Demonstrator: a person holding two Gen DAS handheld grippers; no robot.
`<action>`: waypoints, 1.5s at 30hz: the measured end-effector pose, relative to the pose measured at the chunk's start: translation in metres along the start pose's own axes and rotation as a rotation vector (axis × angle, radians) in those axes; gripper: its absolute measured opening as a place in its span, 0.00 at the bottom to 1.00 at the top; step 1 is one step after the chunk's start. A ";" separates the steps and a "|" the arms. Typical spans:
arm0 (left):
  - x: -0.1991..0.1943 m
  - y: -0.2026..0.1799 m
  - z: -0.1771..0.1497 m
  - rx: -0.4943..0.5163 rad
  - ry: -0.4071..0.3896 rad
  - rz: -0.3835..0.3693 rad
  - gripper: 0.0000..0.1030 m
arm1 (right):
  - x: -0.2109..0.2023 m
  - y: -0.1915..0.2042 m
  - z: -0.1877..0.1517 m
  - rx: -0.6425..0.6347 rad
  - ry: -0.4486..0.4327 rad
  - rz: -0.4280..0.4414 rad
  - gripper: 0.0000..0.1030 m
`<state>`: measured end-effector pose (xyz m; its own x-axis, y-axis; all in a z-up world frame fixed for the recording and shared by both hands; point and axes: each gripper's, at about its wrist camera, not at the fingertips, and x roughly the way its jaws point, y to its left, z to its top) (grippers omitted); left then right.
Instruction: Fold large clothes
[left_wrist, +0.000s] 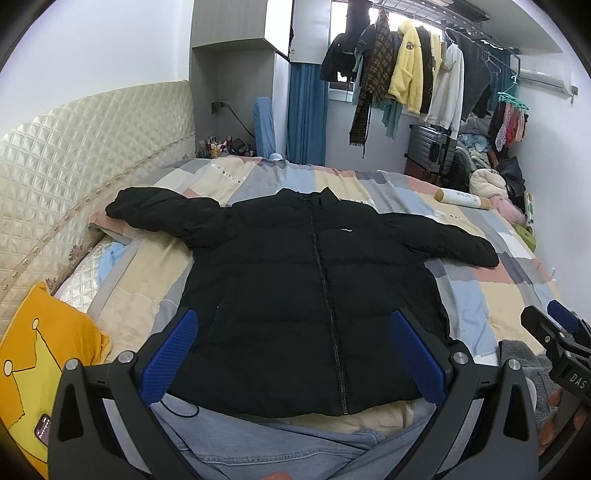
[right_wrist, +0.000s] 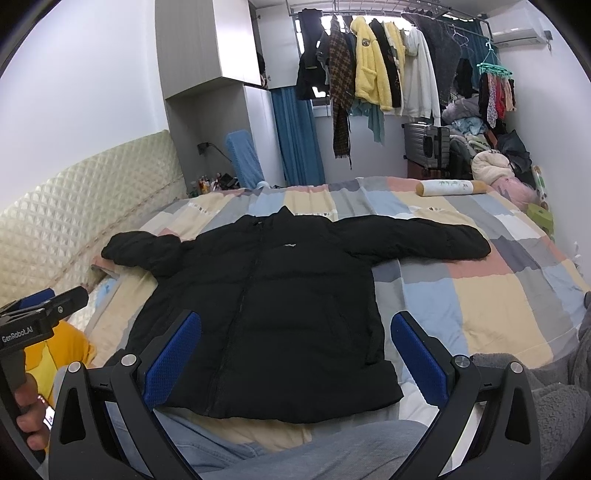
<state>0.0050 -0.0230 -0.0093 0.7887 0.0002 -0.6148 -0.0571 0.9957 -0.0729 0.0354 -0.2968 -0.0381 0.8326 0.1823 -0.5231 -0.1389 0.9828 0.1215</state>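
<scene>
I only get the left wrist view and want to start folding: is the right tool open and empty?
Observer: Yes. The right tool is wide open, with nothing between its blue pads, and it points at the lower half of the black puffer jacket.
Operator: My own tool's finger hides the hem corner on that side. Is it tucked under?
Observer: No. That hem corner rests unfolded on the patchwork quilt, near a grey fleece blanket.
</scene>
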 end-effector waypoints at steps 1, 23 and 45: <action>0.000 0.000 0.000 0.000 0.001 0.001 1.00 | 0.000 0.000 0.000 -0.001 0.001 0.000 1.00; 0.015 -0.014 0.012 -0.021 -0.009 -0.076 1.00 | 0.020 -0.013 0.013 0.033 0.004 0.004 1.00; 0.126 0.011 0.051 -0.048 -0.071 -0.094 1.00 | 0.091 -0.064 0.053 0.036 -0.041 -0.035 1.00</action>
<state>0.1356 -0.0073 -0.0474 0.8333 -0.0843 -0.5463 -0.0092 0.9860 -0.1662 0.1482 -0.3443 -0.0485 0.8578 0.1455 -0.4930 -0.0905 0.9869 0.1338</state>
